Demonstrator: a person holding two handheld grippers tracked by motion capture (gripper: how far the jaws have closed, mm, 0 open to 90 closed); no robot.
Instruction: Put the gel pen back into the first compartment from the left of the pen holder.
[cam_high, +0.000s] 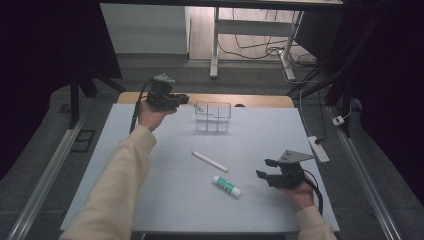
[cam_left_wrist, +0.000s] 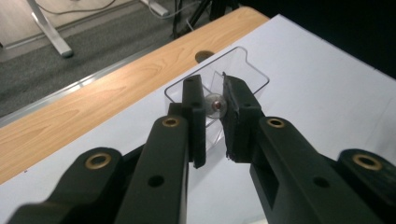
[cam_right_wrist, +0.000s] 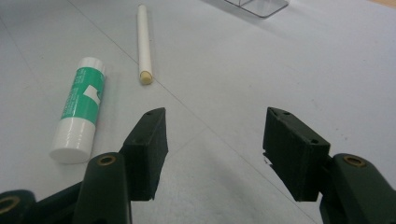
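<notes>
The left gripper (cam_left_wrist: 214, 105) pinches 1 small, light, stiff clear pen-like item (cam_left_wrist: 215, 103) end-on above the far clear organizer (cam_high: 213, 117). It looks slippery, so a mid-barrel hold would be safer. The right gripper (cam_right_wrist: 215, 135) rests open, near right.

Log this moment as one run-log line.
left claw: shut on small pen-like item, over clear organizer | right claw: open, near glue stick | white tube: on table

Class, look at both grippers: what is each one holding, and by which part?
Left gripper clamps a small pen-like object by its end, above the clear organizer. Right gripper is open, holding nothing.
</notes>
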